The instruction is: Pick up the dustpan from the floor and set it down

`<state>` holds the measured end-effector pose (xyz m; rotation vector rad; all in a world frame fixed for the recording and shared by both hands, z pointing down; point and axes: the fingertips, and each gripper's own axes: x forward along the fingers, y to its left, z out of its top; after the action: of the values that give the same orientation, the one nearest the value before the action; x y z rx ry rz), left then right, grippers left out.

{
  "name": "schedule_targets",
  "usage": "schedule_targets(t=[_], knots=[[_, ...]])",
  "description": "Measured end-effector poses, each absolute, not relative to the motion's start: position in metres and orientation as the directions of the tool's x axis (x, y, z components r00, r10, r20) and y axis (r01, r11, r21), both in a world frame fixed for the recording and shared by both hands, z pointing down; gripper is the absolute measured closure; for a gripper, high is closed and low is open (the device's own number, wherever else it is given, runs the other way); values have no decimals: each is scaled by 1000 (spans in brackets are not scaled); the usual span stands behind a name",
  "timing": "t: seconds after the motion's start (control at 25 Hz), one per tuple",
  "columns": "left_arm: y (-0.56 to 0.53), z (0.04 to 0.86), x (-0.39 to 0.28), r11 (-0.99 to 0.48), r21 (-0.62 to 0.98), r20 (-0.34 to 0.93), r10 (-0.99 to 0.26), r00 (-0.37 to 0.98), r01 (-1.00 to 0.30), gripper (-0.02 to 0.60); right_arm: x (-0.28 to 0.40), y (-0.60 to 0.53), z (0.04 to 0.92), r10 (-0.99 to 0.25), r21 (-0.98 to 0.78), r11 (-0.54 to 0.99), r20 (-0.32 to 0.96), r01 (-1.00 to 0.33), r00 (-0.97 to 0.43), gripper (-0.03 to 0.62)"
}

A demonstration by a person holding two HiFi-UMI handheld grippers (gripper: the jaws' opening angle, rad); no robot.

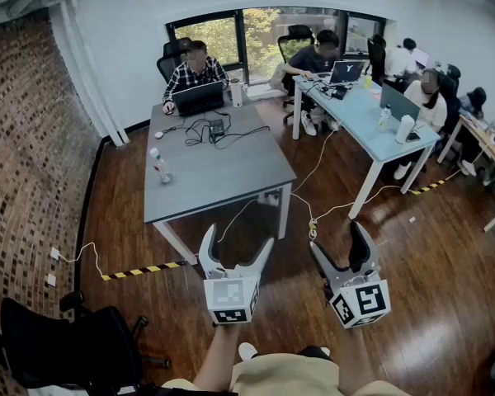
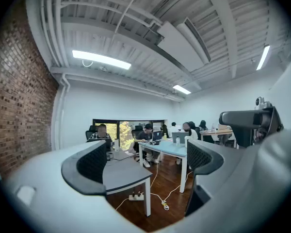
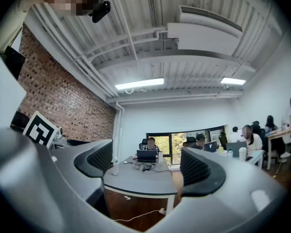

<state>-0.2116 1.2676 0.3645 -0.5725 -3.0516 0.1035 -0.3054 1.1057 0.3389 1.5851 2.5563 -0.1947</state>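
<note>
No dustpan shows in any view. In the head view, my left gripper [image 1: 238,242] is held in the air in front of me above the wooden floor, its jaws spread wide and empty. Beside it to the right, my right gripper [image 1: 340,242] is also open with nothing between its fingers. The left gripper view looks level across the office, with the left gripper [image 2: 148,161] framing a grey table [image 2: 123,171]. The right gripper [image 3: 145,166] frames the same grey table [image 3: 140,178], seen slightly from below.
The grey table [image 1: 223,172] stands just ahead, with a light blue table [image 1: 363,118] to its right and people seated at both. Cables and a power strip [image 1: 312,225] lie on the floor. A black office chair [image 1: 66,345] is at my lower left, by the brick wall [image 1: 25,163].
</note>
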Motion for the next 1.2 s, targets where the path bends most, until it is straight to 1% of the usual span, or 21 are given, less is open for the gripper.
schedule_targets(t=[0.16,0.24,0.36,0.48,0.6,0.76,0.92,1.08,1.2], knots=[[1201,363,-275,960,-63,31,275,-961,273,69,-346,1054,344,867,193,498,-99,845,-488,161],[1168,361,-309,974,-67,32,220,-975,218,69,-367,1027,345,853,246,519,-82,819,-516,161],[1112,359,-359,988,-75,30,136,-990,134,69,-407,967,350,776,171,630,-102,758,-622,161],[1056,364,-405,996,-68,29,57,-998,55,75,-442,901,360,662,118,750,-101,651,-743,161],[997,370,-447,997,-62,30,-48,-998,-49,83,-465,837,366,552,100,833,-103,544,-827,161],[900,373,-494,962,-66,28,-265,-964,-266,91,-474,736,372,352,55,936,-105,348,-930,161],[787,376,-522,872,-68,35,-484,-874,-486,100,-461,634,376,136,54,990,-93,131,-986,164],[673,383,-521,739,-61,50,-669,-741,-671,110,-421,534,372,-100,17,995,-120,-103,-988,166],[596,385,-514,592,-58,48,-803,-595,-804,114,-389,473,373,-305,-13,952,-128,-306,-944,172]])
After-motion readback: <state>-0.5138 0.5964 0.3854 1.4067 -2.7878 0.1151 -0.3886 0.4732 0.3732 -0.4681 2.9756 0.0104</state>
